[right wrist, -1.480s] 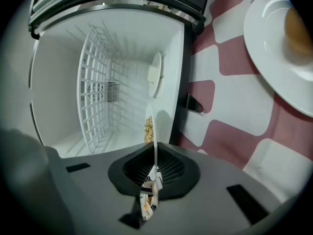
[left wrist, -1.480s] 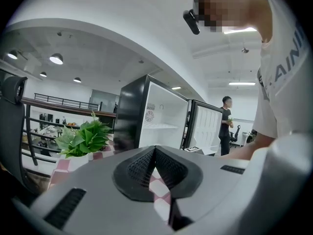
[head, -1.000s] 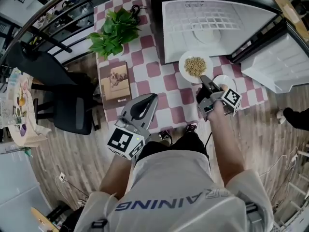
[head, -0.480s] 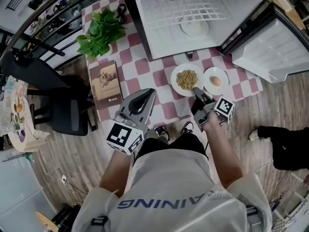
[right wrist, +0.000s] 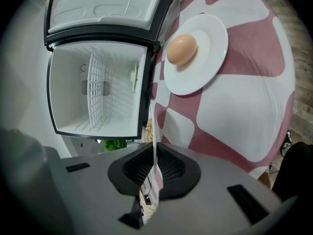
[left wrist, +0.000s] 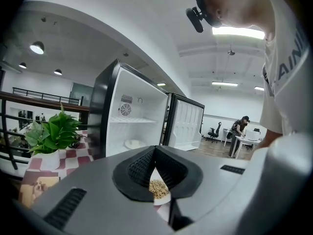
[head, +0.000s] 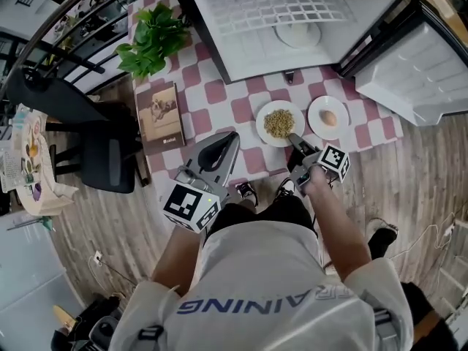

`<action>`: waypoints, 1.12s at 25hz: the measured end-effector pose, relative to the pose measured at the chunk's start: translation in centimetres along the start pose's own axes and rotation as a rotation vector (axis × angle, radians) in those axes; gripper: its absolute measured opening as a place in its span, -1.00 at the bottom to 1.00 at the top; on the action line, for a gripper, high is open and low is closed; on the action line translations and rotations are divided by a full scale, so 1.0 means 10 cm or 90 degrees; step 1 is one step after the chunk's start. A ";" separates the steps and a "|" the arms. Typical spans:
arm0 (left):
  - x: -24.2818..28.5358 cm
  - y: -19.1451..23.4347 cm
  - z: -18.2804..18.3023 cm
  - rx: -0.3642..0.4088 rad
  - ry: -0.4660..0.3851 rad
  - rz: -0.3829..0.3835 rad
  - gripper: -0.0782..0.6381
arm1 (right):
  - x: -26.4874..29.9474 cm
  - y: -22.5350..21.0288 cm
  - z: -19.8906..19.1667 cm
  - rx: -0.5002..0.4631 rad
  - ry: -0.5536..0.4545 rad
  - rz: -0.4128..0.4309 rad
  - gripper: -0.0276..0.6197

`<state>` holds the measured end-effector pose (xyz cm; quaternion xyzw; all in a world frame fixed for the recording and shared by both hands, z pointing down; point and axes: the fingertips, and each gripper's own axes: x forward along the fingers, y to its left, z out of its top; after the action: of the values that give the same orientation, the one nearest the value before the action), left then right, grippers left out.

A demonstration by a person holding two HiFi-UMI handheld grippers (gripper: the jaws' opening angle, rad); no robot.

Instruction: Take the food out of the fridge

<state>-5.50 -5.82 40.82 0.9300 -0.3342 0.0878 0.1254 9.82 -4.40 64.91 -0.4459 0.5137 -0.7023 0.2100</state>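
Observation:
A white plate of grains (head: 280, 123) is at the checkered table (head: 219, 93), left of a small plate (head: 328, 118) with an egg (right wrist: 182, 49). My right gripper (head: 292, 140) is shut on the grain plate's near rim; in the right gripper view the thin white rim (right wrist: 155, 131) runs between the jaws. I cannot tell whether that plate rests on the cloth. Behind stands the open fridge (head: 278, 20), with one more white plate (head: 297, 35) on its floor. My left gripper (head: 232, 139) hovers shut and empty by the table's near edge, pointing at the fridge (left wrist: 132, 126).
The fridge door (head: 417, 72) is swung open to the right, over the wooden floor. A potted plant (head: 153, 46) and a brown book (head: 161, 115) sit on the table's left part. A black chair (head: 102, 159) stands left of the table.
My right gripper has drawn the grain plate back from the fridge mouth and lower, to a spot beside the egg plate. The left gripper has shifted a little.

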 end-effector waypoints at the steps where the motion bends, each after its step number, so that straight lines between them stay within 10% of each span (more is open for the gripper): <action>1: -0.01 -0.01 -0.01 -0.001 0.000 0.002 -0.76 | 0.00 -0.02 -0.01 0.002 0.002 -0.002 -0.82; 19: -0.06 -0.02 -0.01 -0.003 -0.003 0.015 -0.76 | 0.04 -0.09 0.02 -0.032 0.001 0.012 -0.79; 23: -0.06 -0.02 0.00 -0.002 -0.003 0.013 -0.76 | 0.05 0.06 0.01 -0.083 0.013 0.056 -0.25; 28: -0.07 -0.04 0.00 0.000 -0.003 0.011 -0.76 | 0.04 0.18 -0.06 -0.178 0.043 0.071 -0.05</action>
<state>-5.74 -5.07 40.61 0.9272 -0.3427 0.0868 0.1237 8.81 -5.12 63.38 -0.4177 0.6370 -0.6260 0.1672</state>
